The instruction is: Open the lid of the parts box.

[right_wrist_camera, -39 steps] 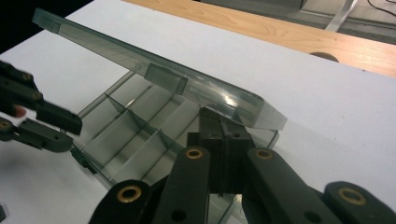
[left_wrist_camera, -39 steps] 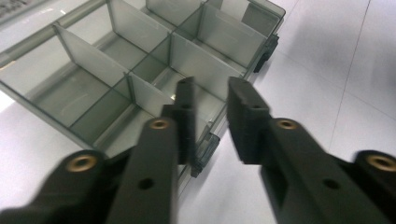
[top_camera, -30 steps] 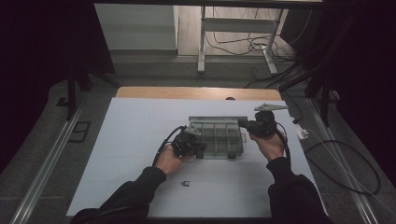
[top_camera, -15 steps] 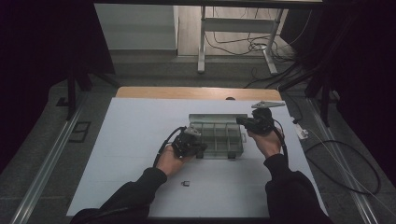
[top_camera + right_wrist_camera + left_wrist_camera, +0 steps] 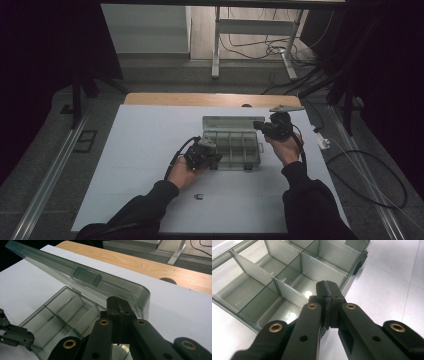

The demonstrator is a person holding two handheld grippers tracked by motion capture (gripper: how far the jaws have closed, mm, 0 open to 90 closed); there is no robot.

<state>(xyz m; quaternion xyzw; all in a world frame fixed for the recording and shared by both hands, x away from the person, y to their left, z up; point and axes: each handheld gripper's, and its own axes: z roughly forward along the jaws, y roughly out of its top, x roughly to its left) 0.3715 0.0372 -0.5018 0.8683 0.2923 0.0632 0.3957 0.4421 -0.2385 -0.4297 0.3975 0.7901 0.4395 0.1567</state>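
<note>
I see the box (image 5: pixel 232 142), a clear grey organizer with dividers, lying on the white surface (image 5: pixel 150 135) near its far right part, and I take the box as my landmark. Its lid (image 5: pixel 82 277) stands open, tilted up over the far side of the tray; in the right gripper view a small latch tab sits on the lid's edge. My left hand-held gripper (image 5: pixel 212 161) is at the box's near left corner. In the left gripper view (image 5: pixel 327 293) its jaws are pressed together, tips meeting, with nothing visible between them, and they hover just over the near wall of the box, above the compartments, which look empty. My right hand-held gripper (image 5: pixel 260 126) is at the box's far right corner, beside the lid's end. In the right gripper view (image 5: pixel 119 307) those jaws are also closed tip to tip, sitting just in front of the lid's rounded corner; I cannot tell whether they touch it. That view also catches the left gripper at the box's opposite corner. A small dark item (image 5: pixel 198 197) lies on the surface, near side of the box, well apart from it. Beyond the box, a wooden strip (image 5: pixel 200 99) edges the surface.
</note>
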